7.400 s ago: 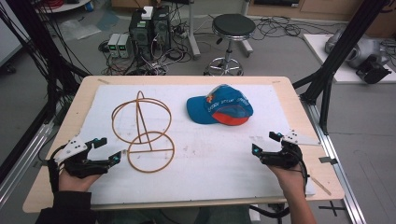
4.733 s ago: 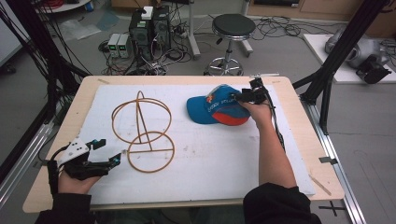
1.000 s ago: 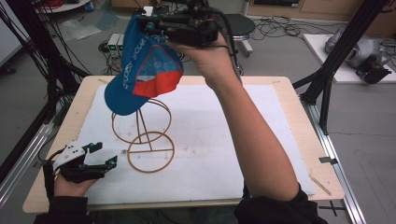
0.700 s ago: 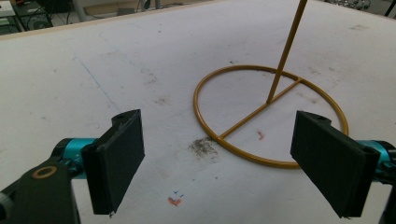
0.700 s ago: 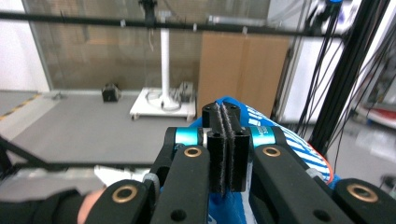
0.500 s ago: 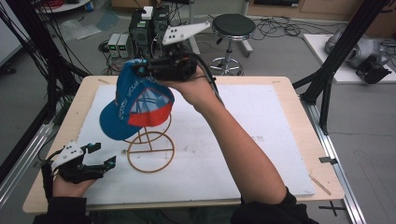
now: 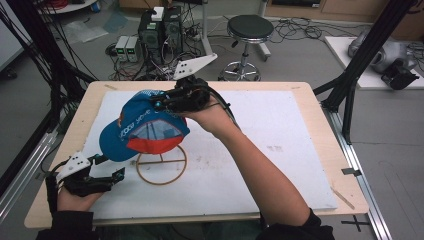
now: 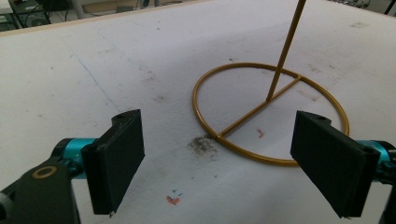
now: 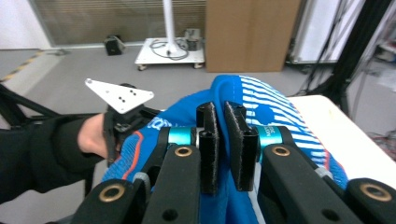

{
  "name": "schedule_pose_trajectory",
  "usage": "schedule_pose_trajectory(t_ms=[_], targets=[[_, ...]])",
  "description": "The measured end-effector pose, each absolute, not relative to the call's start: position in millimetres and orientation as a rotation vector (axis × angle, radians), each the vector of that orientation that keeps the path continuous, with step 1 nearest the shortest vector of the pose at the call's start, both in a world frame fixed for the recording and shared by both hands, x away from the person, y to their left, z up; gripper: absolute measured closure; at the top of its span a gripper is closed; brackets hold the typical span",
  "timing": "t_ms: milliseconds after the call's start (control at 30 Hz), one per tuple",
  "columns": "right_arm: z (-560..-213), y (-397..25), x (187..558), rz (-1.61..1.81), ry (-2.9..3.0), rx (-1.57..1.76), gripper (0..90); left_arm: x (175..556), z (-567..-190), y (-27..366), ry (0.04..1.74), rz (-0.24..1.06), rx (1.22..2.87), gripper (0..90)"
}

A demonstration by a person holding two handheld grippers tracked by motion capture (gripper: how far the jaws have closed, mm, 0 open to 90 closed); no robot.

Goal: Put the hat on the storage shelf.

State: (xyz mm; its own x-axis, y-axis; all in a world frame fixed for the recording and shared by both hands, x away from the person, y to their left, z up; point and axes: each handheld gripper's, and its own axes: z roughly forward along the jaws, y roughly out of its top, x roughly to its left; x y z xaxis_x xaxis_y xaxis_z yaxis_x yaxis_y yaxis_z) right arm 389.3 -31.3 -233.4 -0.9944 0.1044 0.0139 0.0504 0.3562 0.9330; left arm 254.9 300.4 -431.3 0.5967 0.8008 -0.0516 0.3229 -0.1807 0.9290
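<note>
Cap (image 7: 142, 131) hangs left of centre in the high view, pinched at its crown by the right gripper (image 7: 165, 102), jaws nearly shut on fabric. It sits over the wire stand (image 7: 161, 165), whose ring base shows just below. The left gripper (image 7: 107, 167), jaws wide and empty, rests lower left on the white mat (image 7: 280, 150). Cables and a stool (image 7: 248, 30) lie beyond.

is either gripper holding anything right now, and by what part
The right gripper is shut on the blue cap, pinching the fabric at the top of its crown. The left gripper is open and holds nothing.
</note>
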Motion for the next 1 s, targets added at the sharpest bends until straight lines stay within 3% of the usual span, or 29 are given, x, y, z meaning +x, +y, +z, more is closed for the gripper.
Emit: schedule_pose_trajectory(t_ms=[67,100,200,267,367,433,633,800,1000], targets=[[-233.3,-33.1,389.5,1.756,2.541,0.151,80.0,254.9,-431.3,300.5,0.922,0.561,1.764,17.7],[-234.3,-35.9,390.9,1.748,2.54,0.189,64.5,254.8,-431.4,300.3,0.923,0.56,1.761,17.7],[-234.1,-39.6,393.2,1.775,2.54,0.228,62.1,255.2,-431.5,300.4,0.92,0.563,1.768,17.7],[-230.3,-45.3,392.5,1.809,2.506,0.25,48.6,255.0,-432.0,300.1,0.923,0.559,1.767,17.7],[-225.5,-53.1,392.1,1.869,2.469,0.285,45.3,255.1,-432.2,300.6,0.922,0.562,1.77,17.7],[-215.5,-72.6,392.3,1.933,2.382,0.33,37.8,255.1,-432.8,300.9,0.925,0.558,1.77,17.6],[-202.1,-119.3,391.3,1.945,2.269,0.421,36.4,256.1,-436.6,300.7,0.928,0.545,1.773,17.7],[-199.4,-161.5,385.9,1.931,2.163,0.487,28.7,255.8,-437.6,299.1,0.922,0.539,1.775,17.6],[-212.7,-210.0,377.5,1.849,2.065,0.596,23.9,256.7,-439.8,297.4,0.919,0.533,1.797,17.6]])
